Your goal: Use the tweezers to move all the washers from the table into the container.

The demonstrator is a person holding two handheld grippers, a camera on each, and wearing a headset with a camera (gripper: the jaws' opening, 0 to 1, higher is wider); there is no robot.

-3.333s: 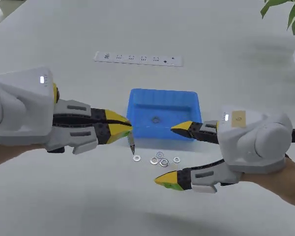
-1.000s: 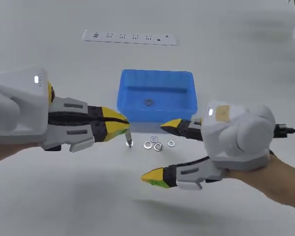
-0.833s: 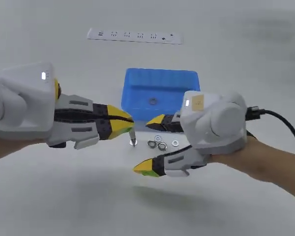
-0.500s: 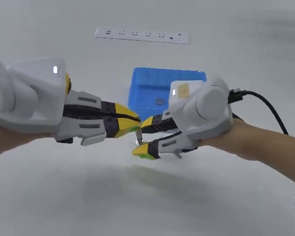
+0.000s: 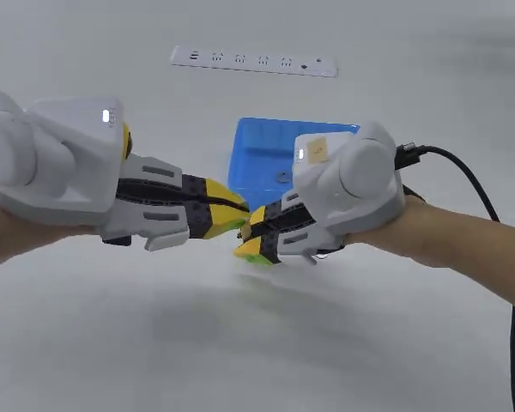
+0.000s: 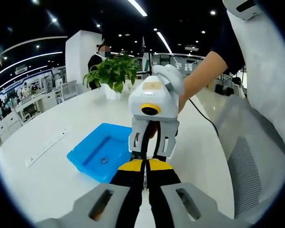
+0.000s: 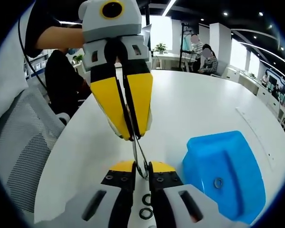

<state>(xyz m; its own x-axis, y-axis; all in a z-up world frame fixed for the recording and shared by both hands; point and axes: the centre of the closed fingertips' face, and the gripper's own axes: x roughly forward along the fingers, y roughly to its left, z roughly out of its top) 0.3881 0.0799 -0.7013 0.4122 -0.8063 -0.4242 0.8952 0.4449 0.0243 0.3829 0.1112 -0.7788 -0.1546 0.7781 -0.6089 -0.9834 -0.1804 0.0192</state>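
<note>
My left gripper (image 5: 239,216) is shut on thin metal tweezers (image 7: 138,152), which point down toward the table. My right gripper (image 5: 251,233) meets it tip to tip, and its yellow jaws (image 7: 141,167) are closed around the tweezers' lower end. Two washers (image 7: 146,198) lie on the white table just under the tweezers. In the head view the right gripper covers the washers on the table. The blue container (image 5: 262,150) stands just behind the grippers, with one washer (image 5: 282,178) inside it. In the left gripper view my jaws (image 6: 145,164) face the right gripper head on.
A white power strip (image 5: 253,60) lies at the far side of the table. A black cable (image 5: 472,184) trails from the right gripper along the person's arm. Potted plants (image 6: 111,73) stand at the table's far end. A grey chair (image 7: 23,152) is beside the table.
The right gripper has swung left from beside the washers to the left gripper's tips and closed its jaws around the tweezers. The left gripper has kept its hold.
</note>
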